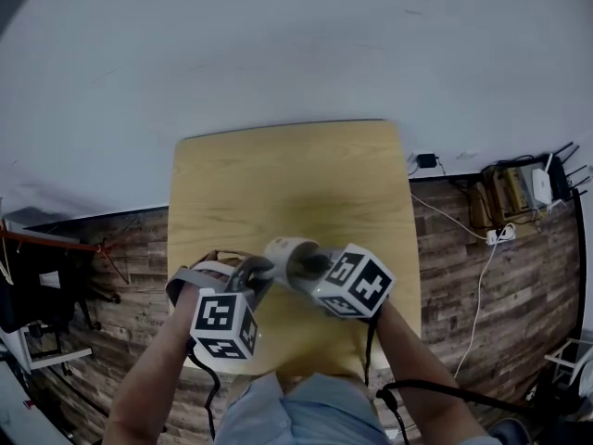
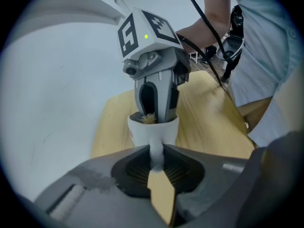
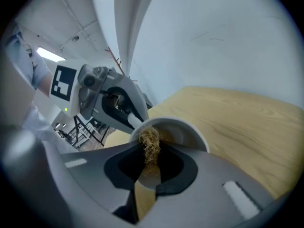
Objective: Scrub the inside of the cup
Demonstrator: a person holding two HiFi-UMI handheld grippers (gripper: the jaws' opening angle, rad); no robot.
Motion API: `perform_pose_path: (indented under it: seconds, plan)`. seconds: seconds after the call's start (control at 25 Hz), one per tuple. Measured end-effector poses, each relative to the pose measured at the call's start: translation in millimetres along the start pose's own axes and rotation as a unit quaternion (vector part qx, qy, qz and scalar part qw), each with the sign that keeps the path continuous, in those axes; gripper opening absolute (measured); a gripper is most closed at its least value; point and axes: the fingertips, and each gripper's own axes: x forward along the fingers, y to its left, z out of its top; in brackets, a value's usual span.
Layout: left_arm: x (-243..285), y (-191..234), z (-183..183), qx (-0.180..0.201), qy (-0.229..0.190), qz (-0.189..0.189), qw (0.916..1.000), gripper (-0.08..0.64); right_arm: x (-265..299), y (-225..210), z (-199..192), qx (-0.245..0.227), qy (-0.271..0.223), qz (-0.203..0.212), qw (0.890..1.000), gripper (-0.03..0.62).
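Readable text: none in any view.
Left cube [image 1: 223,324]: black-and-white square code patterns on its faces, no letters or numbers.
Right cube [image 1: 355,281]: the same kind of square code patterns; in the left gripper view one face only loosely resembles a 5.

The left forearm [image 1: 153,378] and right forearm [image 1: 419,364] are reaching forward from the bottom of the head view and converging, so the two grippers are meeting close together. The left gripper [image 2: 156,161] is pointing steeply down, its jaws clamping a cup [image 2: 142,133] by its handle [image 2: 156,148]. The right gripper [image 3: 151,152] is angling down into the cup's mouth, its jaws pinching a fibrous scrubber [image 3: 151,141].
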Motion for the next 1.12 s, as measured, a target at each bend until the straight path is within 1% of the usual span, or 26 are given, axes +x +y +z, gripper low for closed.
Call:
perform_pose_path:
  seconds: [0.08,0.24,0.36,0.56,0.84,1.12]
  plan:
    - [0,-1,0,0.000,0.000,-0.002,1.0000,0.071,-4,-1,6,0.014,-0.024,-0.007,1.000,0.055]
    - [0,-2,0,-0.002,0.002,-0.006,1.0000,0.071,-11,-8,13,0.025,-0.046,-0.044,0.998,0.055]
    - [0,-3,-1,0.000,0.003,-0.009,1.0000,0.071,-16,-12,15,0.018,-0.053,-0.072,0.996,0.057]
    - [-1,-3,-1,-0.001,0.003,-0.009,0.9999,0.071,-27,-18,18,-0.008,-0.060,-0.116,0.991,0.057]
    - [-2,-4,0,0.002,0.006,-0.010,0.9999,0.071,-34,-22,14,-0.048,-0.040,-0.166,0.984,0.057]
    - [-3,-4,2,0.001,0.010,-0.005,0.9999,0.071,-34,-24,-10,-0.054,0.000,-0.183,0.982,0.057]
